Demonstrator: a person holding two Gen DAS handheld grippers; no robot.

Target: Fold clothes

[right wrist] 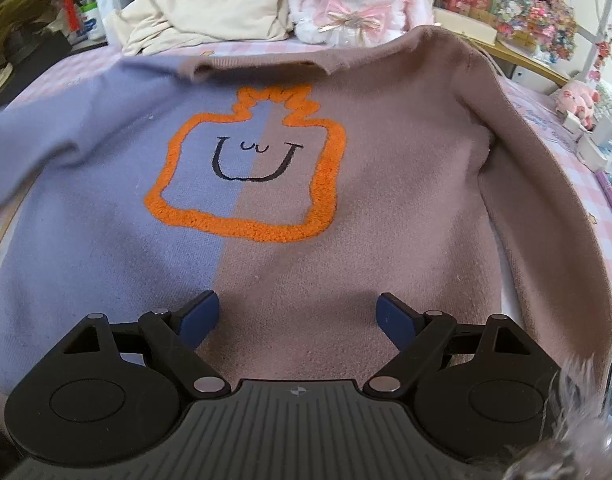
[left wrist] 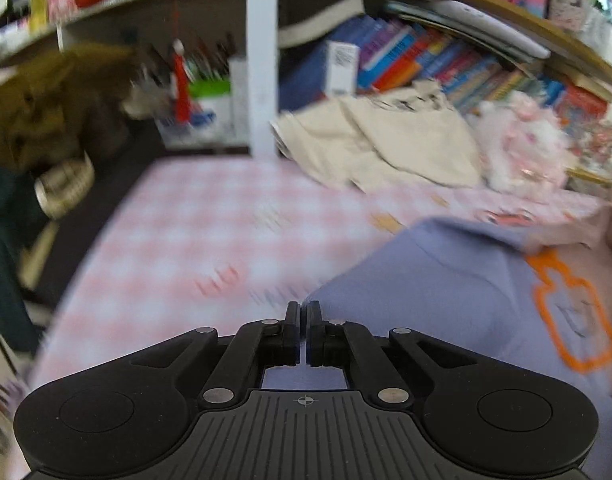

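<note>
1. Covering the whole work surface, the pink-and-white checked tablecloth (left wrist: 194,216) is the landmark for everything else; its far edge meets a shelf of books (left wrist: 418,56).
2. Lying flat on the tablecloth, front up, is the sweater (right wrist: 346,200), half lavender and half dusty pink, with its neckline toward the far edge of the cloth. Its pink sleeve (right wrist: 546,208) runs down its right side, folded alongside the body.
3. An orange fuzzy outline of a bottle shape (right wrist: 246,168) sits on the chest of the sweater, straddling the two colours, with a black stitched smile inside it.
4. A heap of cream fabric (right wrist: 210,8) rests at the far edge of the tablecloth, beyond the sweater's collar.
5. A white-and-pink plush rabbit (right wrist: 354,0) sits just beside that cream heap, also at the far edge of the tablecloth, near the collar.
6. The right gripper (right wrist: 298,316) hovers over the lower pink part of the sweater, its blue-padded fingers (right wrist: 200,314) spread wide with nothing between them.
7. The left gripper (left wrist: 304,332) is over the tablecloth's near left part, at the lavender edge of the sweater; its jaws are pinched together with lavender cloth at their tips, clamping that edge. This view is motion-blurred.
</note>
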